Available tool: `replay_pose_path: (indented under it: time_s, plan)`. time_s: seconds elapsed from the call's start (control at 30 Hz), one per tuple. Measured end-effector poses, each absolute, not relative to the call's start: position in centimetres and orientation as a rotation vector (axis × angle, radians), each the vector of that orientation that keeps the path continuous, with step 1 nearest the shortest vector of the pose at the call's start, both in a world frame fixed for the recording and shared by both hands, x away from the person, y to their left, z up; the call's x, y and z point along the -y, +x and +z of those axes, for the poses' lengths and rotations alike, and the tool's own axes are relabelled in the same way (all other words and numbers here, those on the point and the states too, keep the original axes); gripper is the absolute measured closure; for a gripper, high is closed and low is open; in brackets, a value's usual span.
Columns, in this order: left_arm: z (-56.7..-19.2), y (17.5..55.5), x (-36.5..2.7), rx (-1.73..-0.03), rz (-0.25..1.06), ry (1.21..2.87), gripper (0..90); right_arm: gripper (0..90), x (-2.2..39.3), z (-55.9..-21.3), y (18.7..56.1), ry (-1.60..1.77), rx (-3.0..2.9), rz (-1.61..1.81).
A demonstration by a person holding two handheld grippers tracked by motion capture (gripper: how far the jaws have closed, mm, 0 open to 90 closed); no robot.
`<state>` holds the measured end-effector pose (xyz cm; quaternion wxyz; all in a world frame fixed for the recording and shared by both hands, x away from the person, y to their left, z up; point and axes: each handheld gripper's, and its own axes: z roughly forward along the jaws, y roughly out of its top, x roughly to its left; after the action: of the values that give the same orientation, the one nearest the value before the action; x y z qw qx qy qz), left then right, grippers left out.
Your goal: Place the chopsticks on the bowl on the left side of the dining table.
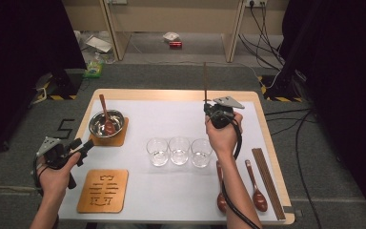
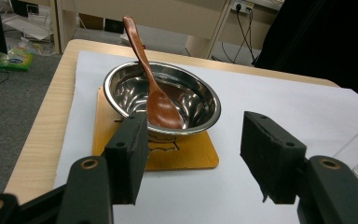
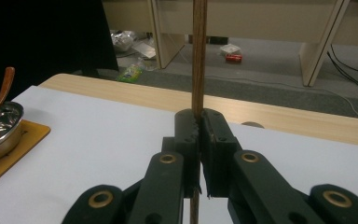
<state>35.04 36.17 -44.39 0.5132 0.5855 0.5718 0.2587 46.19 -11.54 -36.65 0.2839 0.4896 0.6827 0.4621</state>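
My right gripper [image 1: 206,109] is held over the back middle of the table, shut on a brown chopstick [image 1: 205,80] that stands nearly upright. In the right gripper view the jaws [image 3: 199,119] pinch the chopstick [image 3: 198,56] partway along, and it runs on below them. My left gripper [image 1: 83,143] hovers open at the left edge, facing a steel bowl [image 1: 116,125]. A wooden spoon [image 1: 106,114] leans in that bowl. In the left gripper view the bowl [image 2: 193,100] and spoon [image 2: 157,105] lie ahead of the empty left gripper [image 2: 193,156].
The bowl rests on a wooden coaster [image 1: 120,139]; a second carved coaster [image 1: 103,191] lies near the front left. Three glasses [image 1: 179,150] stand in a row mid-table. Two wooden spoons [image 1: 257,187] and more chopsticks [image 1: 268,182] lie at the front right.
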Motion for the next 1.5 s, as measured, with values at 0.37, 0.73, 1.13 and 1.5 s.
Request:
replay_pose_path:
  time_s: [0.37,0.73,1.13,1.5]
  plan:
    - [-43.9,35.6,-34.9,-1.342,0.616,1.428,41.2,86.1,10.6,-36.6,46.2,1.298,-1.840,1.260]
    - [-41.6,37.5,-33.4,-1.271,0.644,1.451,41.1,86.1,9.0,-36.4,46.5,1.275,-1.861,1.274]
    - [-38.4,40.2,-30.3,-1.170,0.592,1.464,40.8,86.1,7.8,-36.2,46.5,1.261,-1.875,1.289]
    - [-36.2,43.0,-26.9,-1.104,0.531,1.472,40.7,86.1,7.3,-36.2,46.6,1.248,-1.885,1.292]
